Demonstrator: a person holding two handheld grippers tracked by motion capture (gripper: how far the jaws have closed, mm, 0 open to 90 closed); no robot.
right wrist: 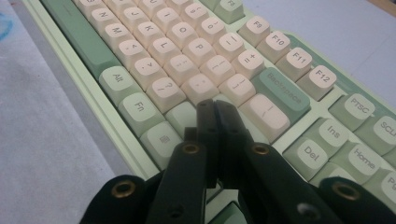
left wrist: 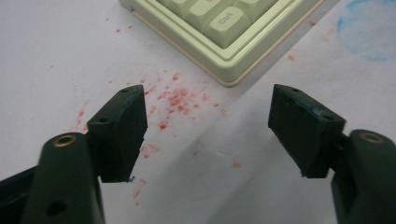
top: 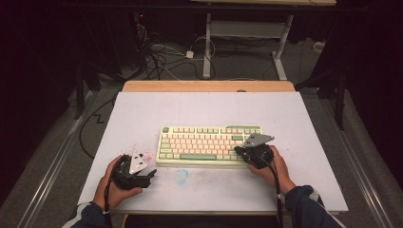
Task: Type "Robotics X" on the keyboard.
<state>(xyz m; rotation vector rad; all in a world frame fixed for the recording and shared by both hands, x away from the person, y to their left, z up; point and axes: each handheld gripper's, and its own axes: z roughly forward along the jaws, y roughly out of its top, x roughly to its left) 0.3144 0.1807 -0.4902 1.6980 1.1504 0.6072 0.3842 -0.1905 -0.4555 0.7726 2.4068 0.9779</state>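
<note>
A pale green keyboard (top: 209, 145) with cream and green keys lies in the middle of the white table (top: 209, 111). My left gripper (top: 151, 175) hovers low over the table just off the keyboard's near left corner (left wrist: 224, 51); its jaws stand wide open with nothing between them (left wrist: 208, 123). My right gripper (top: 239, 151) is over the keyboard's right end. Its jaws are pressed together (right wrist: 215, 112) with the tips down among the keys (right wrist: 201, 70) near the Backspace key (right wrist: 282, 93). Whether the tips touch a key is hidden.
Red specks (left wrist: 175, 100) and a blue smudge (top: 181, 175) stain the table near the left gripper. A wooden strip (top: 209, 86) runs along the table's far edge. Beyond it stand desk legs (top: 207, 47) and loose cables (top: 157, 54) on the floor.
</note>
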